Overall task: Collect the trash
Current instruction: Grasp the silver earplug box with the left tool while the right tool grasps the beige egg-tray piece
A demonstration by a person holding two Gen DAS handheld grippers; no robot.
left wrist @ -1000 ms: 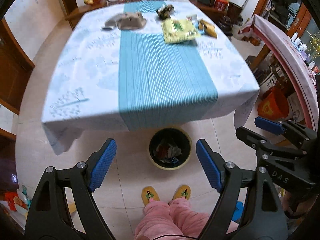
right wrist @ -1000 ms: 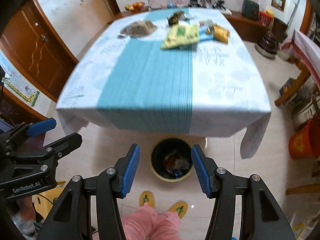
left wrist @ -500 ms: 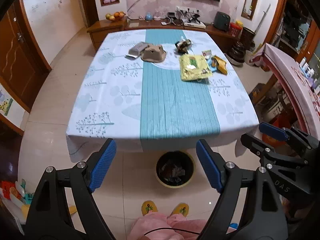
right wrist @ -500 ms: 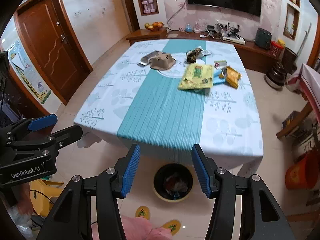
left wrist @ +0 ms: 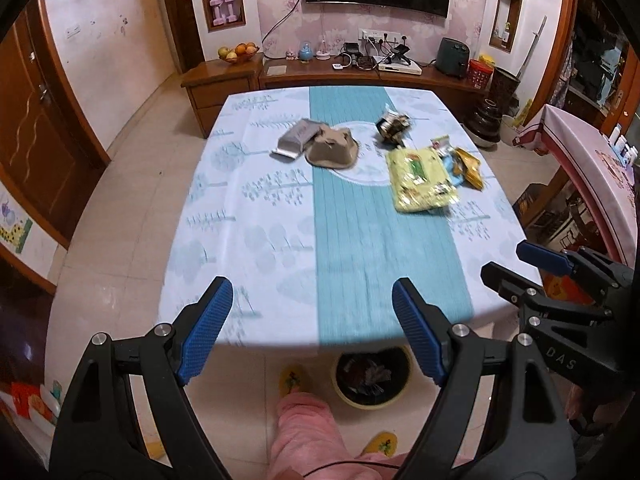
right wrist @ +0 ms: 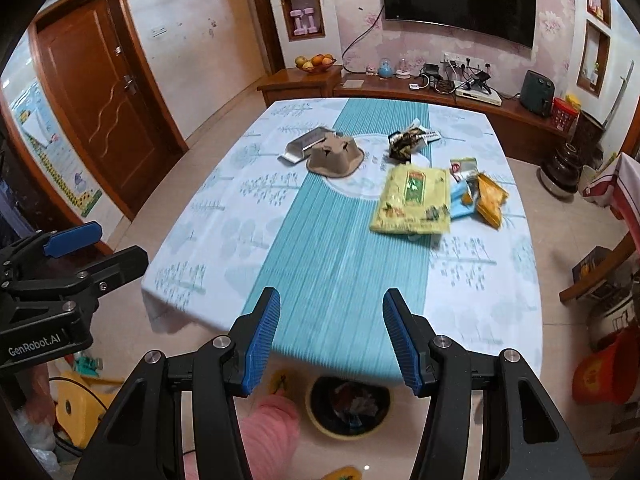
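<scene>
Trash lies on the far half of the table [left wrist: 280,220]: a yellow-green packet [left wrist: 420,178] [right wrist: 412,200], an orange wrapper [left wrist: 470,168] [right wrist: 492,200], a brown cardboard tray [left wrist: 332,148] [right wrist: 335,154], a silver pouch [left wrist: 298,142] [right wrist: 302,146] and a dark crumpled wrapper [left wrist: 394,126] [right wrist: 406,142]. A round bin [left wrist: 372,376] [right wrist: 348,404] holding scraps stands on the floor at the table's near edge. My left gripper [left wrist: 312,332] is open and empty above that edge. My right gripper [right wrist: 330,344] is open and empty too, beside it.
A person's pink trouser leg [left wrist: 308,432] and yellow slippers [left wrist: 292,378] are next to the bin. A wooden sideboard [right wrist: 400,88] with a fruit bowl and cables runs behind the table. A brown door [right wrist: 104,108] is left, an orange bucket [right wrist: 600,372] right.
Both grippers have tilted up from the floor and bin toward the tabletop and room; the bin has slid to the bottom of both views. Both stay open and empty.
</scene>
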